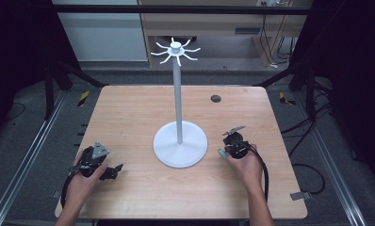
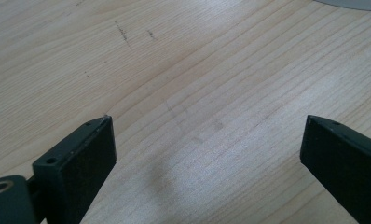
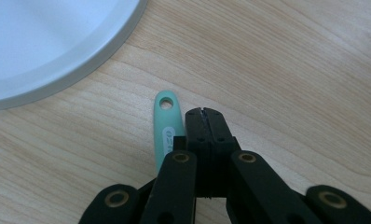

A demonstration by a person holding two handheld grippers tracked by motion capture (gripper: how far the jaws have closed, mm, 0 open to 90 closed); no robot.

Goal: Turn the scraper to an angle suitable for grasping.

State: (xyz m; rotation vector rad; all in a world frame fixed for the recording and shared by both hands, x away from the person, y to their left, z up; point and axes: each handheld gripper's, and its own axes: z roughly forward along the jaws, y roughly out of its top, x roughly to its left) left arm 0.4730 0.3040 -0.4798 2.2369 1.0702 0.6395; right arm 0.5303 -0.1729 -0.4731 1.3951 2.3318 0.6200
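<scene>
Just beside the stand's base [image 3: 58, 51], the mint handle [image 3: 167, 123] lies alongside, not between, the right hand-held gripper [image 3: 205, 112] (jaws fully closed), so nothing is gripped.

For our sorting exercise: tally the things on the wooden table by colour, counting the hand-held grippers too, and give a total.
White: 1, the hook stand
Mint green: 1, the handle
Black: 2, the left gripper and right gripper
Total: 4

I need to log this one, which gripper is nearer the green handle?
Right. The right gripper is shut with the green handle right beside its jaws; the left gripper sits open across the table, past the white stand.
</scene>
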